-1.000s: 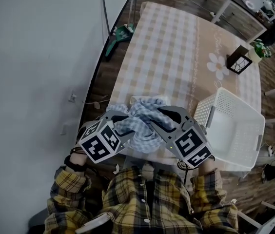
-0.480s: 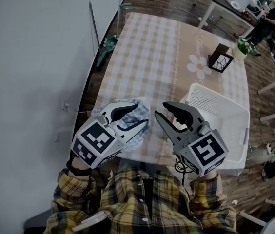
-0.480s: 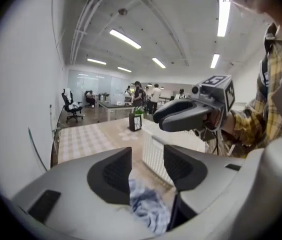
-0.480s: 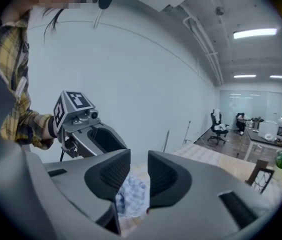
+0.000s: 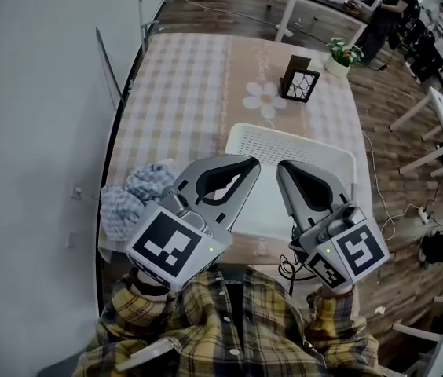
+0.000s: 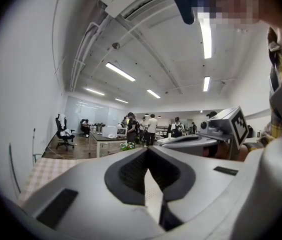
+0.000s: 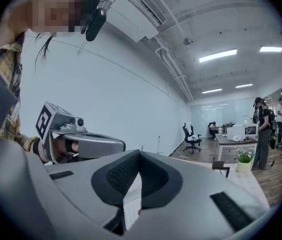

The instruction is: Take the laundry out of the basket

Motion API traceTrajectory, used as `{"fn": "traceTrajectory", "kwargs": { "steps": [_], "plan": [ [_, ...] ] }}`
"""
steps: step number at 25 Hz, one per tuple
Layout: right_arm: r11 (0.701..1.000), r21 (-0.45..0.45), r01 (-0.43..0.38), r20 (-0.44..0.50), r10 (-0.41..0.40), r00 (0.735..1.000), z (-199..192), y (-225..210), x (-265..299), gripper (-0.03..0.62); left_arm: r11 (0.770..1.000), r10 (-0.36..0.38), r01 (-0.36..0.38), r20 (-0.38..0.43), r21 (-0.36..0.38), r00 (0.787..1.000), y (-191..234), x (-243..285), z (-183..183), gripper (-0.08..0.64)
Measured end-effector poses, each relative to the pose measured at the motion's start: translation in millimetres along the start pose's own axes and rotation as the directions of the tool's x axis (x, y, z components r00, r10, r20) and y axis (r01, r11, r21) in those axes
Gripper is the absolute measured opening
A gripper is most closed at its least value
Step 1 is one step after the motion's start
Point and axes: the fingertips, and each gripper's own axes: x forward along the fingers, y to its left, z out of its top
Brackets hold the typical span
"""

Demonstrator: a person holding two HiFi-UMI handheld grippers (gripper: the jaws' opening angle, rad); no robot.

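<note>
Nearest the camera is the person's yellow plaid shirt [image 5: 229, 332], and just above it both tools are held up off the table. The grey left gripper [image 5: 247, 166] has its jaws pressed tip to tip with nothing between them. The grey right gripper [image 5: 283, 168] is the same: its own view shows only bare pads meeting against the far wall of the room. A second ago both sat low over the cloth at the table's near edge with their jaws half apart. They have since let it go, risen and snapped closed empty. The laundry, a crumpled blue-and-white checked cloth [image 5: 131, 199], lies in a heap on the near left corner of the table, partly over the edge. It is well clear of both grippers and outside the basket. Beyond the gripper tips stands the white perforated plastic basket [image 5: 300, 141]. The part that shows holds nothing, though the two grippers cover its near portion. Judged from that, the emptying looks finished, or very nearly, and the closed, withdrawn tools suit a pause, not another reach. Under it all spreads the table with its beige checked cloth [image 5: 182, 85] and printed daisy [image 5: 265, 97]. Farther back stand a small dark framed holder [image 5: 300, 77] and a little potted plant [image 5: 339, 53], then the desks and people of the office.
</note>
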Motion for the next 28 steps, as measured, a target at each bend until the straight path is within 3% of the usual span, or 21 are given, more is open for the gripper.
{"fn": "traceTrajectory", "kwargs": {
  "steps": [7,15,25,28],
  "plan": [
    [1.000,-0.004,0.019,0.002,-0.019,1.000,2.6,-37.5,-43.7,0.009,0.999,-0.020,0.022,0.048,-0.044,0.999,-40.8,43.7,10.6,0.018],
    [1.000,-0.005,0.027,-0.018,-0.027,0.999,-10.0,-36.3,-38.2,0.008,0.998,-0.044,0.045,0.013,-0.034,0.999,-40.6,47.9,-0.3,0.018],
    [1.000,0.003,-0.029,-0.024,0.029,0.999,5.4,-28.0,-38.3,0.008,0.999,-0.019,0.018,-0.029,-0.044,0.999,-39.6,32.5,3.5,0.018],
    [0.998,-0.027,-0.052,-0.041,0.050,0.998,8.2,-24.7,-37.7,0.008,1.000,-0.014,0.014,0.009,0.007,1.000,-34.7,28.3,11.0,0.018]
  ]
}}
